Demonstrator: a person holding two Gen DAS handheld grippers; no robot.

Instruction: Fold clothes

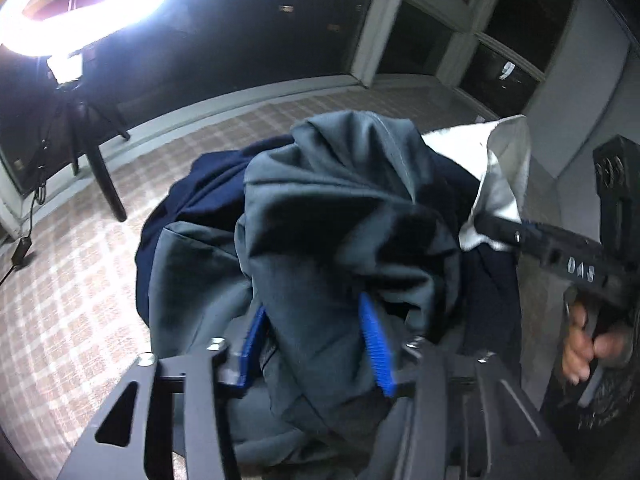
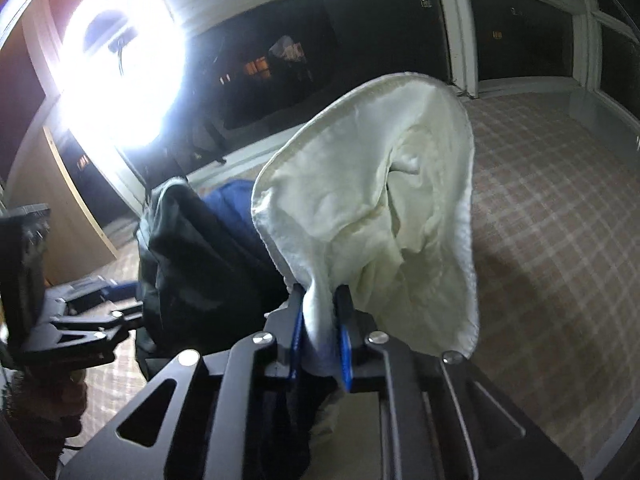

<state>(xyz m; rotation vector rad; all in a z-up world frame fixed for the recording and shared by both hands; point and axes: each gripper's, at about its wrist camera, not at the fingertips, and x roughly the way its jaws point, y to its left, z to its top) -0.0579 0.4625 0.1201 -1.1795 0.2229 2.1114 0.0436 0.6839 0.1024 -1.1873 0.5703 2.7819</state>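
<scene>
A grey-green garment (image 1: 340, 208) is bunched up over a navy garment (image 1: 200, 184) on the checked surface. My left gripper (image 1: 314, 320) is shut on a thick fold of the grey-green garment, whose cloth fills the gap between the blue pads (image 1: 376, 340). A white cloth (image 2: 372, 200) stands up in a loose pouch shape, and my right gripper (image 2: 320, 300) is shut on its lower bunched end. In the left wrist view the right gripper (image 1: 492, 224) comes in from the right, pinching the white cloth (image 1: 504, 176), with a hand (image 1: 580, 340) on its grip. The left gripper (image 2: 104, 320) shows at the left of the right wrist view beside the grey-green garment (image 2: 180, 248).
A bright ring light (image 1: 60, 8) on a tripod (image 1: 104, 176) stands at the back left, with a cable and adapter (image 1: 20, 252) beside it. Dark windows (image 2: 360, 40) line the back. The checked surface (image 2: 560, 260) spreads around the clothes. A wooden panel (image 2: 72, 216) is at left.
</scene>
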